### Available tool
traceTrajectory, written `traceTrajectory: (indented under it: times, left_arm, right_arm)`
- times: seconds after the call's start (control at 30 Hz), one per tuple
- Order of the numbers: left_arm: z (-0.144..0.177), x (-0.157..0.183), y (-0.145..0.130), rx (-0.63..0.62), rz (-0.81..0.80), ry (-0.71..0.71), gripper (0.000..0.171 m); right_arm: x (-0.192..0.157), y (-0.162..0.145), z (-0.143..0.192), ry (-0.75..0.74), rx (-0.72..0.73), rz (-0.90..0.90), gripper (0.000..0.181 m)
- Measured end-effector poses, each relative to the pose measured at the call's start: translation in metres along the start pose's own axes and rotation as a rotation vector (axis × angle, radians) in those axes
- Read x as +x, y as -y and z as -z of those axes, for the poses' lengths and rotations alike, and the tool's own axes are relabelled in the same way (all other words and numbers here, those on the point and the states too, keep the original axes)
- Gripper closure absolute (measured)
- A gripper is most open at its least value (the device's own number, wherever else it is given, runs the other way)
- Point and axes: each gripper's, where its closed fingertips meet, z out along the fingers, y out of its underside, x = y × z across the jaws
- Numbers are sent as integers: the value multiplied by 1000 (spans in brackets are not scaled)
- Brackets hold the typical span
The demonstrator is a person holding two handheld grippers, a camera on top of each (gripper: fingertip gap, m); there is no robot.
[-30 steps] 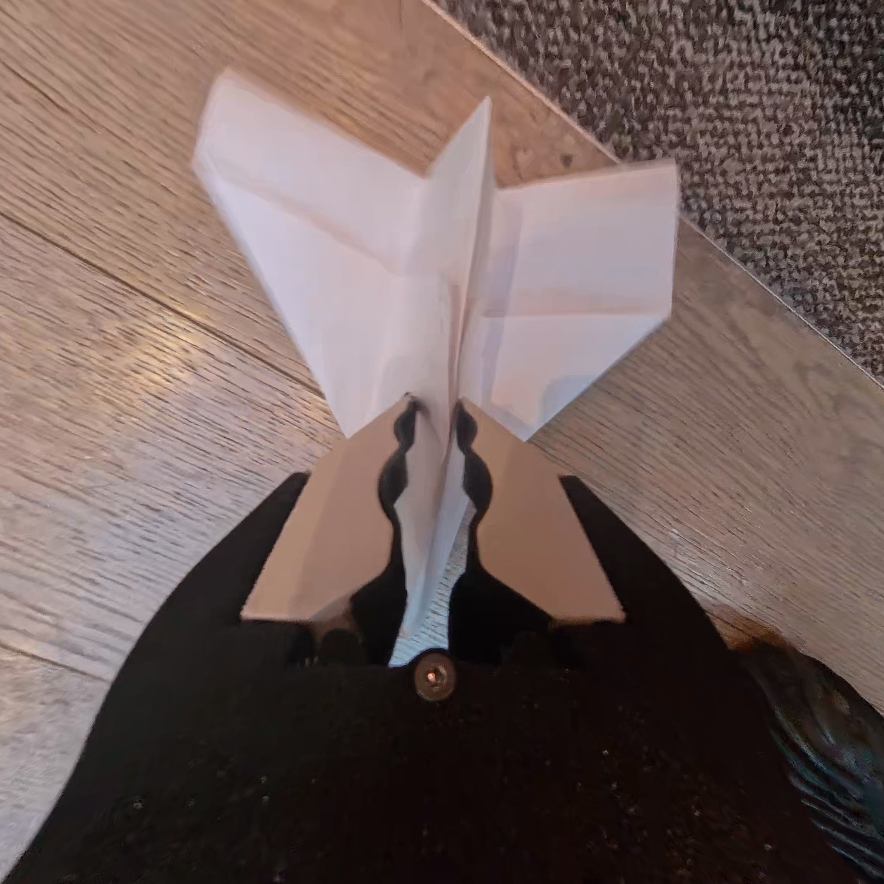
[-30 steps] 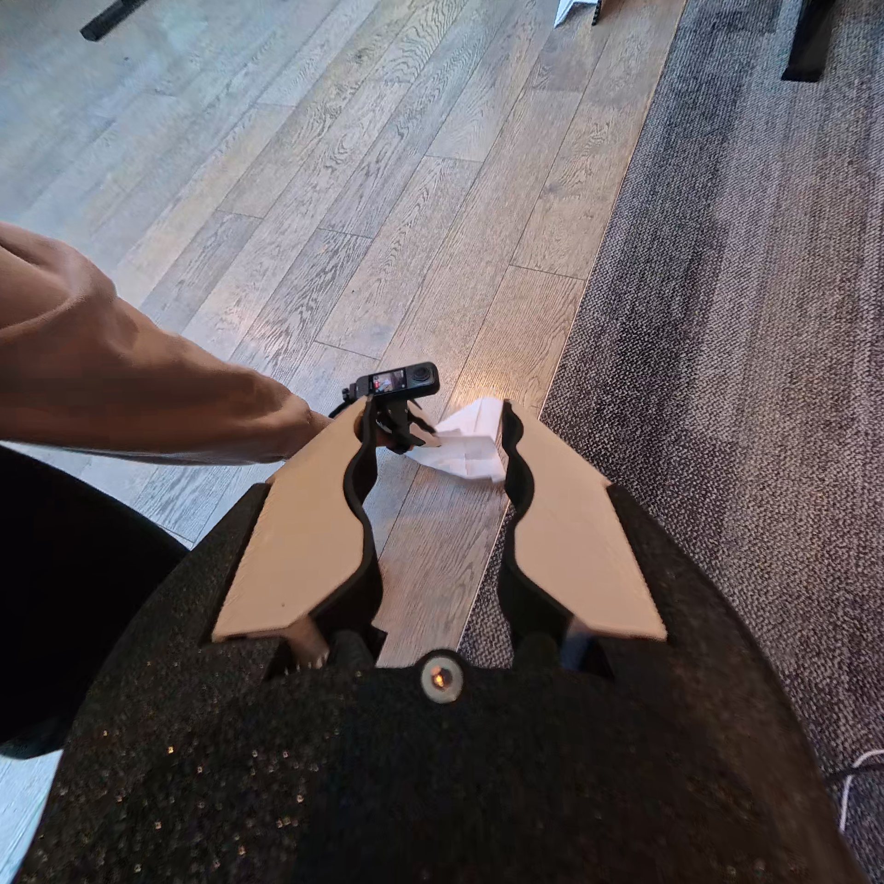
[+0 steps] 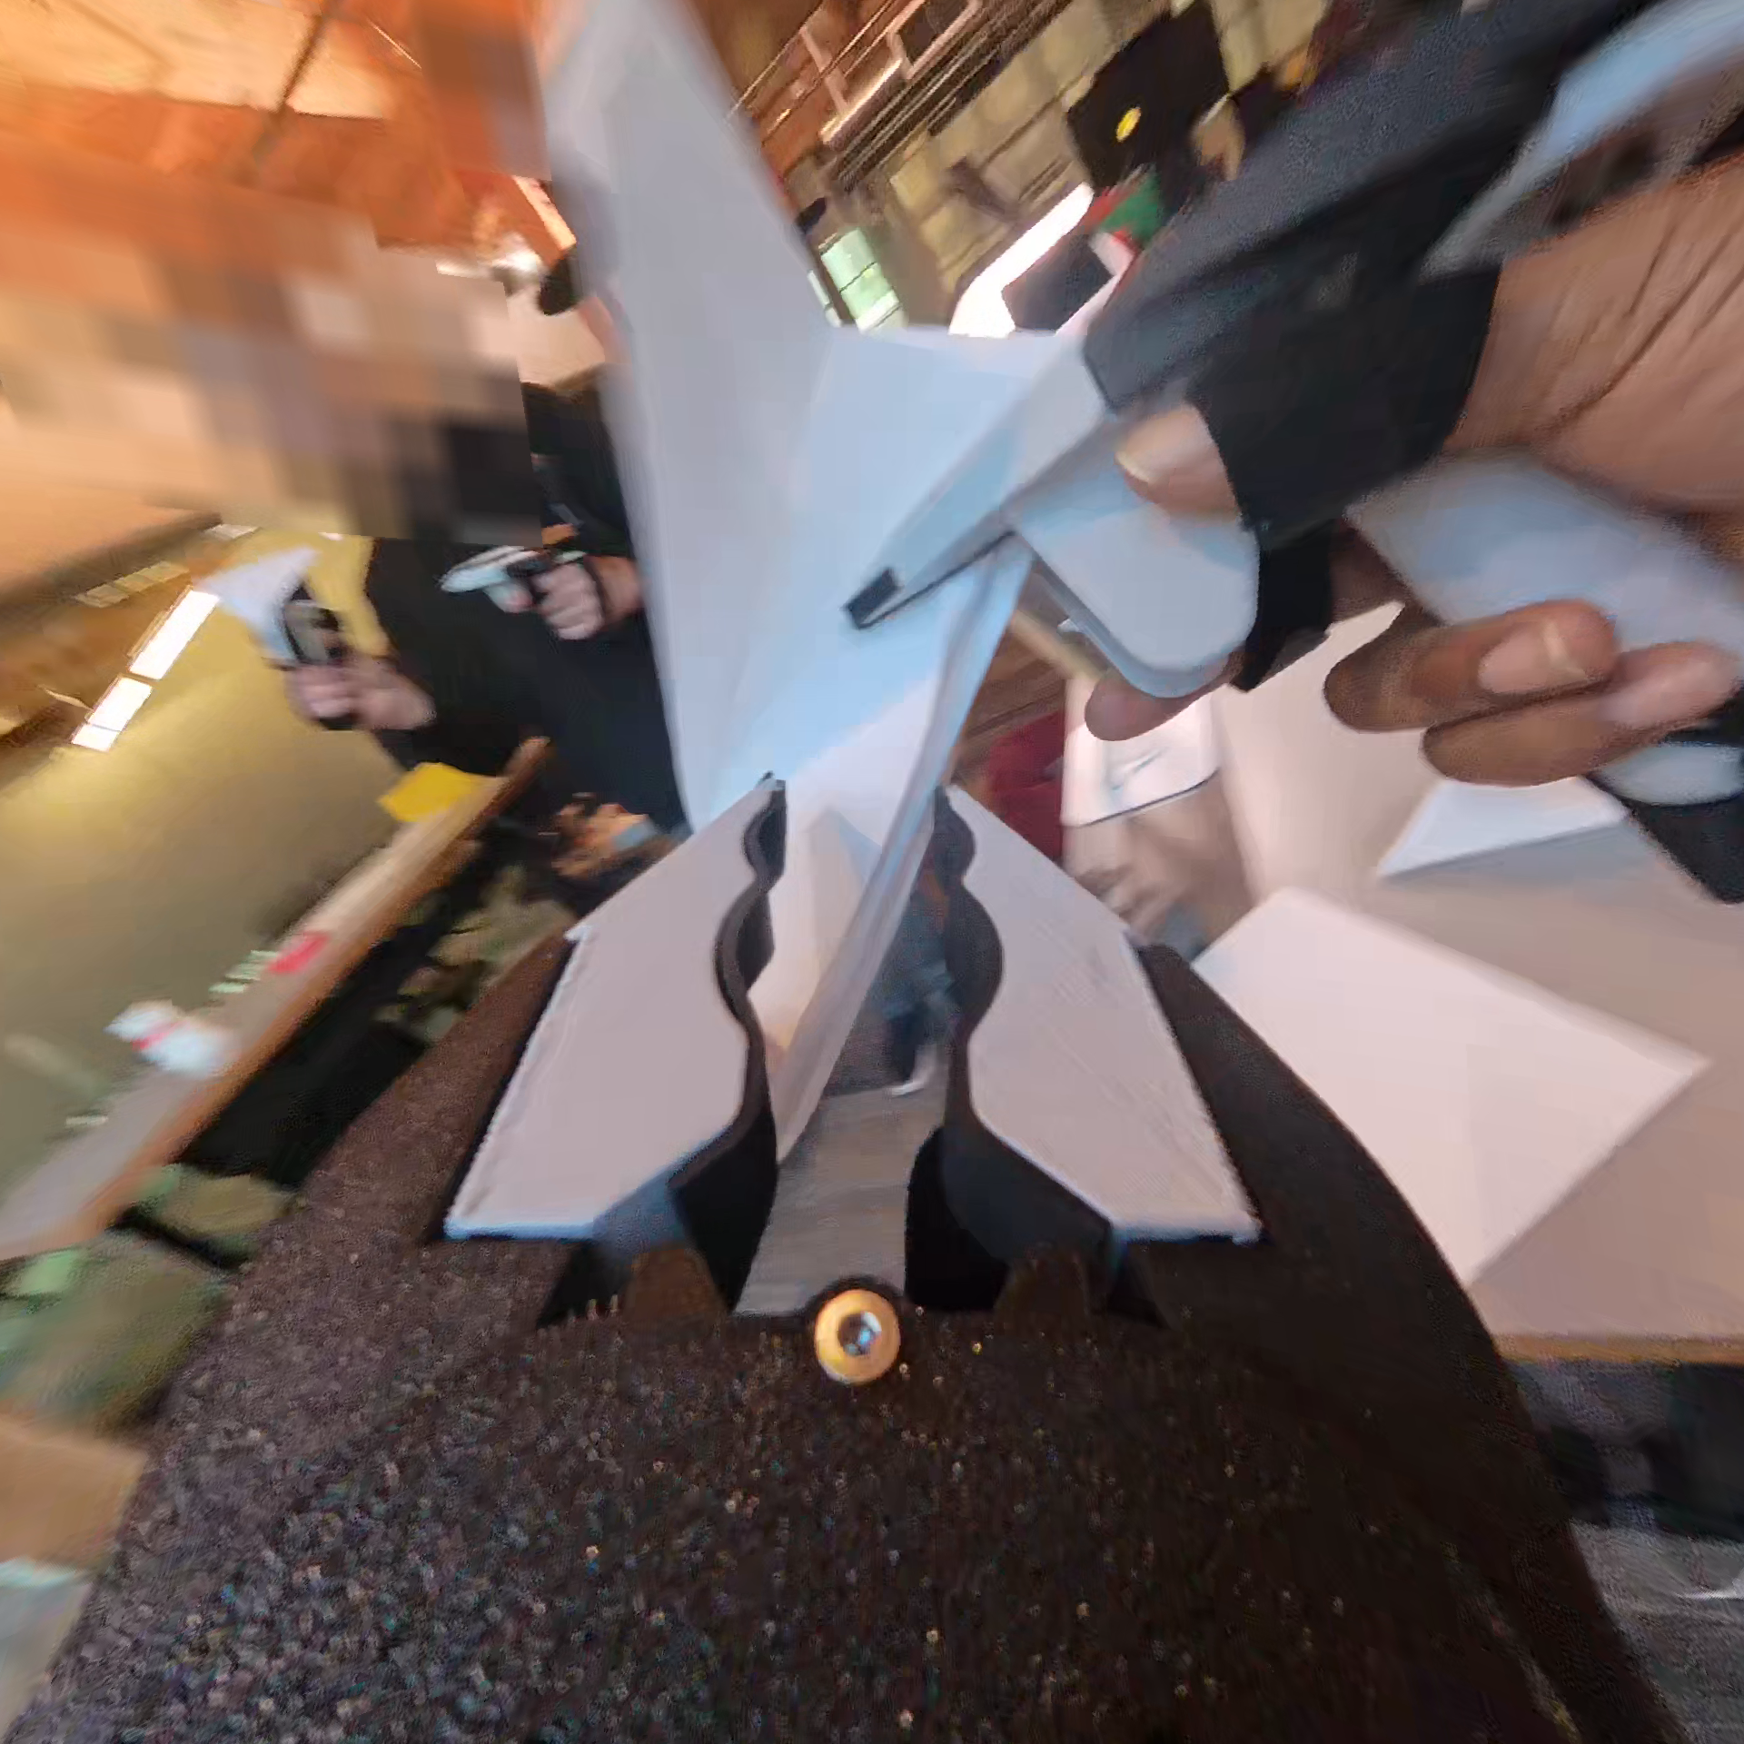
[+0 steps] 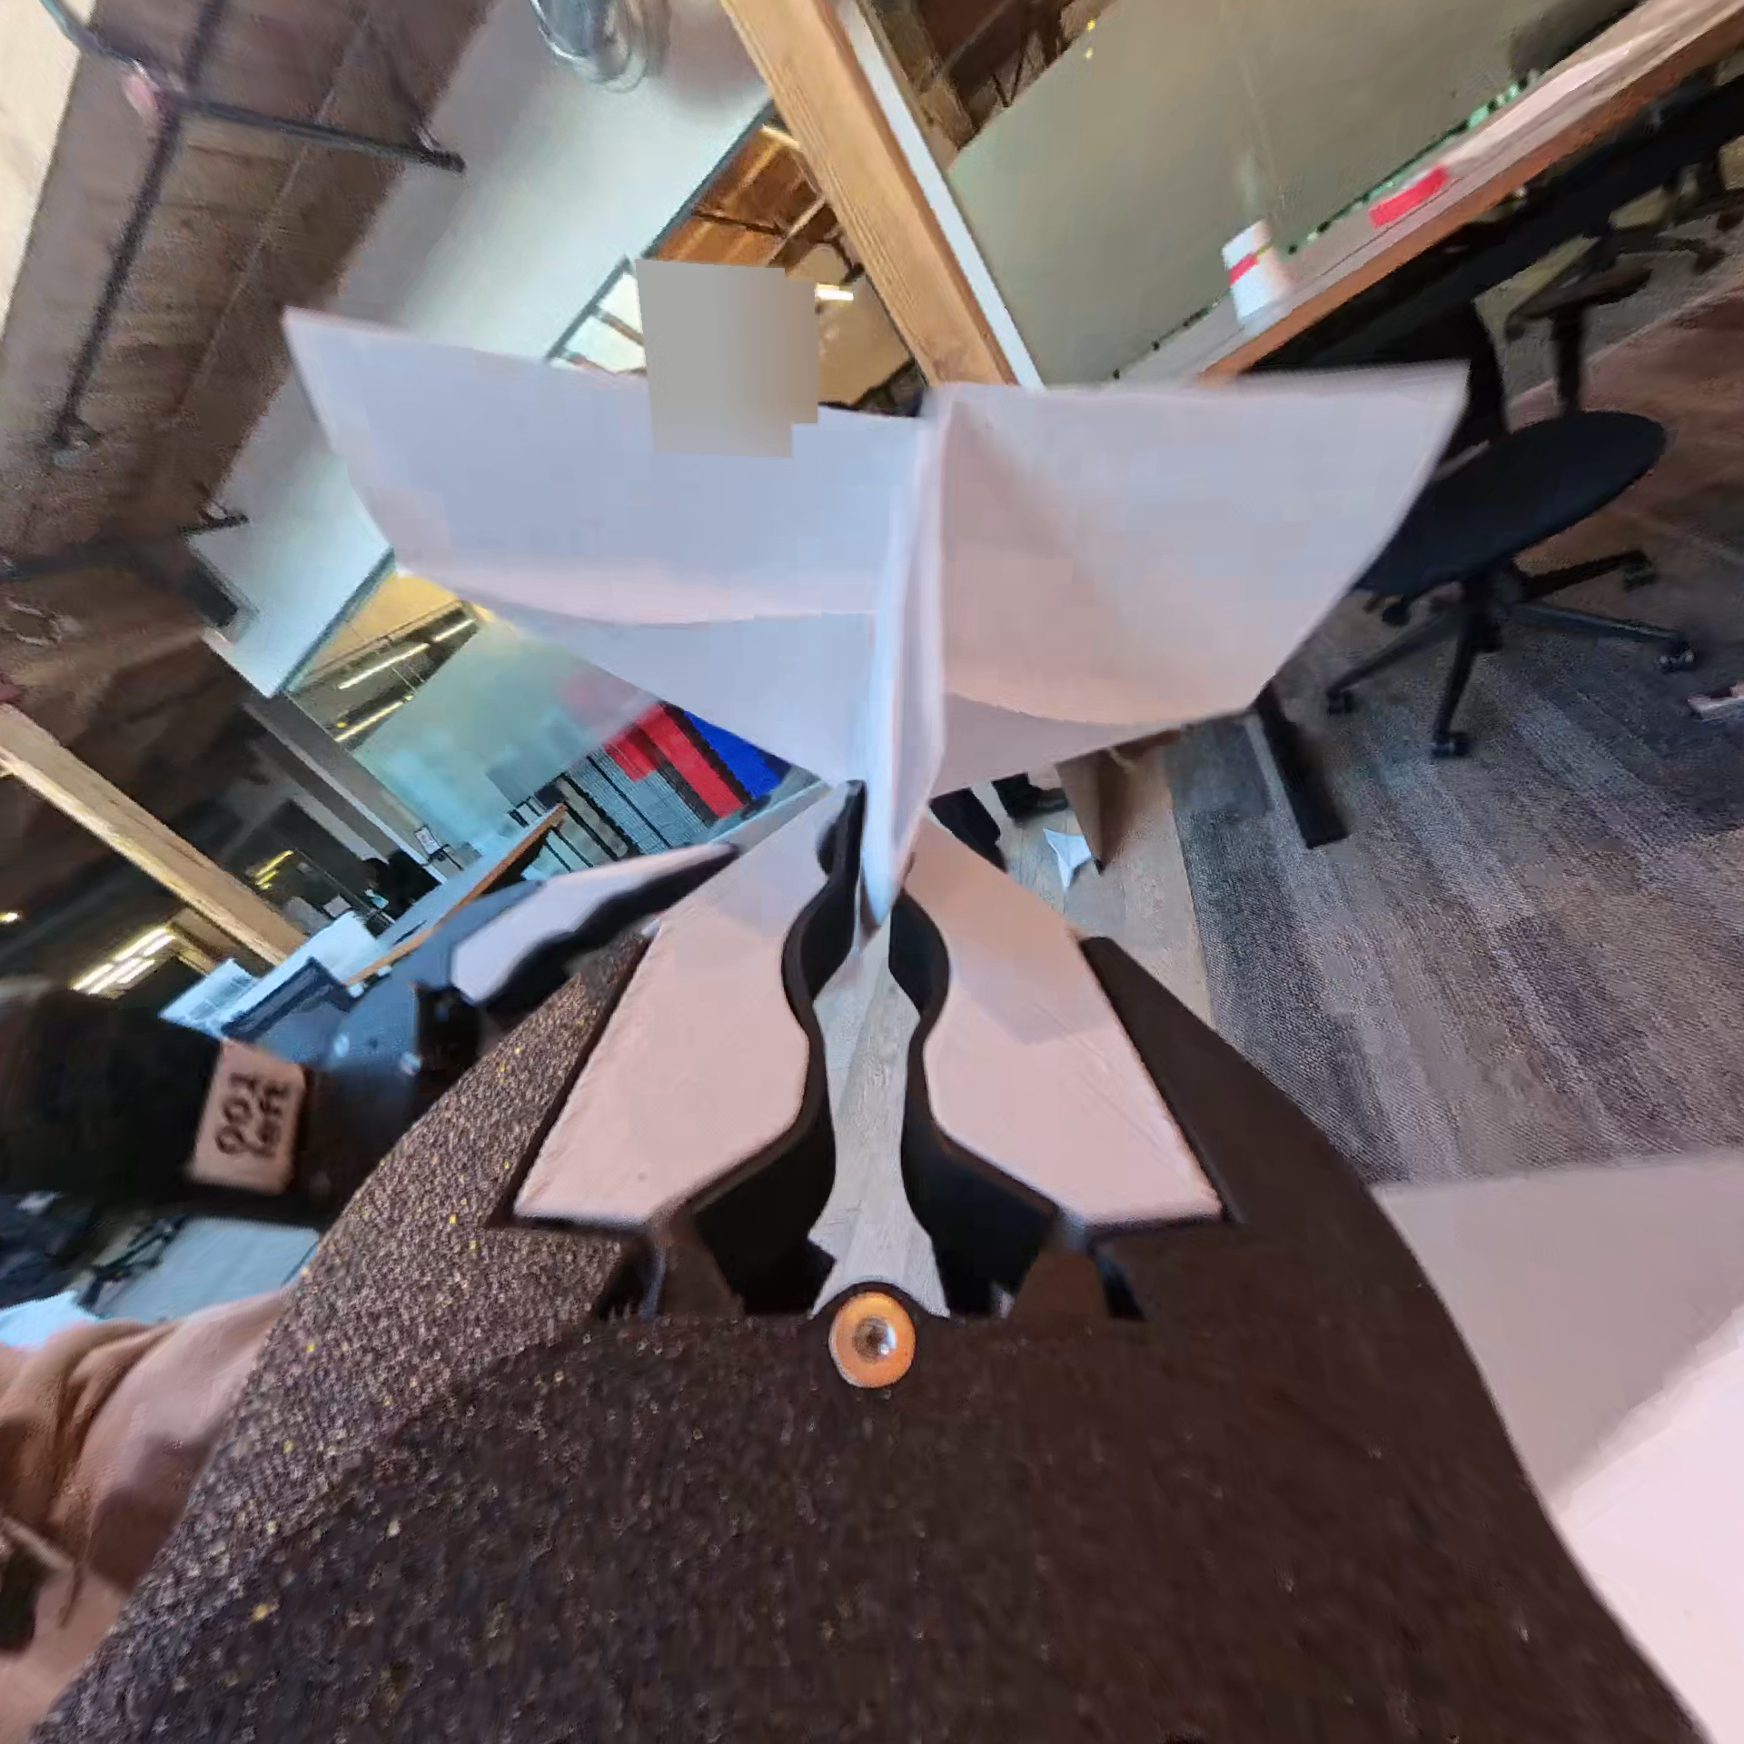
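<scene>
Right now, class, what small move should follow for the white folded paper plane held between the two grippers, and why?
Probably ease the left gripper back off the white folded paper plane: its jaws stand apart with paper loose between them, while the right gripper is shut on the plane's centre fold.

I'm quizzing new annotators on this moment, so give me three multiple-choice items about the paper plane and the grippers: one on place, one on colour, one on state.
1. Where does the right gripper grip the paper plane? A) centre fold below the wings; B) a wing tip; C) nowhere.
2. The plane's colour? A) yellow; B) white; C) blue.
3. How do the left gripper fingers stand? A) apart; B) pressed together; C) out of view.

Answers: A, the fold sits pinched between its fingers; B, every face is white; A, a clear gap shows between them.
</scene>
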Motion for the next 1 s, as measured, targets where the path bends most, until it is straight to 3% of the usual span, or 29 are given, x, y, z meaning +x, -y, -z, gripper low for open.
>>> traceTrajectory:
  times: [0.1,0.2,0.33,0.4,0.47,0.57,0.67,0.83,1.0]
  left_arm:
    - [-9,62,32,25,320,-78,133]
    - [-15,112,25,-75,549,-101,130]
    - [-15,155,20,-157,718,-113,131]
    - [-16,159,20,-193,727,-87,132]
    - [-17,154,26,-200,724,-48,133]
    - [-16,143,29,-227,699,17,133]
    - [-12,132,27,-247,693,72,132]
    - [4,109,19,-263,681,175,129]
    - [23,85,7,-253,702,263,114]
  right_arm:
    - [79,-6,110,-49,-151,-38,181]
    - [134,-27,208,69,-275,-155,181]
    - [202,-91,301,148,-620,-350,181]
    - [221,-120,325,214,-770,-408,181]
    - [239,-144,331,261,-886,-433,181]
    - [293,-187,323,166,-1047,-364,177]
    - [348,-207,313,-8,-1123,-202,140]
    - [359,-164,290,-117,-996,103,116]
    - [300,-80,264,-132,-666,321,114]
